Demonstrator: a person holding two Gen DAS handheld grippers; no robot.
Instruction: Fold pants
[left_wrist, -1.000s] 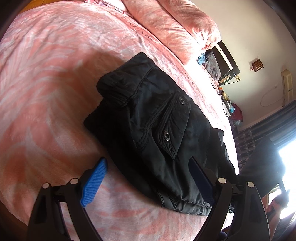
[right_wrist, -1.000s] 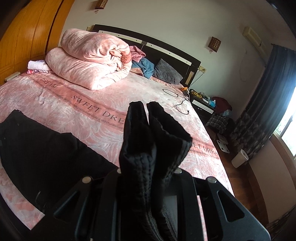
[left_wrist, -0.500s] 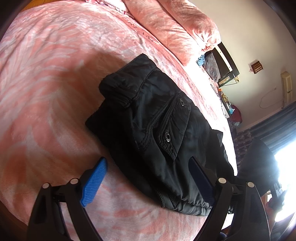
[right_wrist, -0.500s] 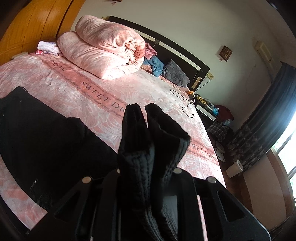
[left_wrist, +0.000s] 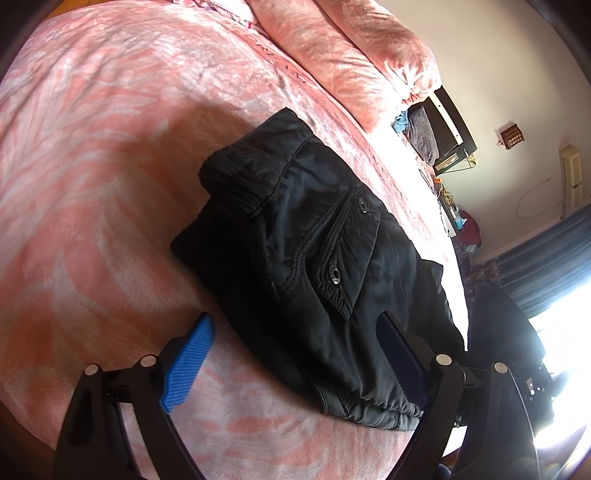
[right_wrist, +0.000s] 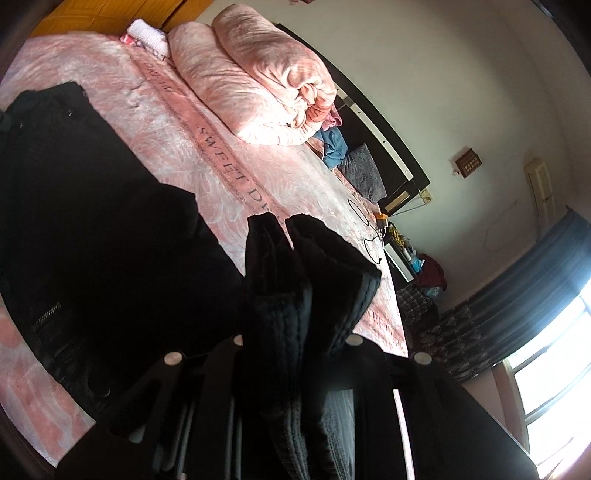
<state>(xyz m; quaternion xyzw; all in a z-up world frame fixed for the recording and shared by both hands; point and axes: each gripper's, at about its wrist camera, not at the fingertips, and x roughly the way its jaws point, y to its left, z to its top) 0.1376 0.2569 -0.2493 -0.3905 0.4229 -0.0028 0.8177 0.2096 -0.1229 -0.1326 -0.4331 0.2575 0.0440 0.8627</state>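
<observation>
While spread on the pink bed (left_wrist: 92, 155), black pants (left_wrist: 306, 236), waistband and snap pocket up, straddled at the near hem by left tongs (left_wrist: 295, 354) gaping wide, blue pad beside the cloth. Leg ends of the pants (right_wrist: 314, 280) raised above the bed, pinched tight in right tongs (right_wrist: 295, 343). Beyond the pants, rolled pink quilt (right_wrist: 258, 85) by the headboard.

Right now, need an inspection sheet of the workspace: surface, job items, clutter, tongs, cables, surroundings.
Surface: pink bedspread, lettered band.
Job's things: black pants lying on the bed, leg ends lifted.
Clutter: rolled pink duvet, grey pillow, blue garment.
Tongs: left tongs open, straddling the pants' edge; right tongs shut on the leg ends.
Cables: black cable on the bed.
Surroundings: headboard, curtain, window.
</observation>
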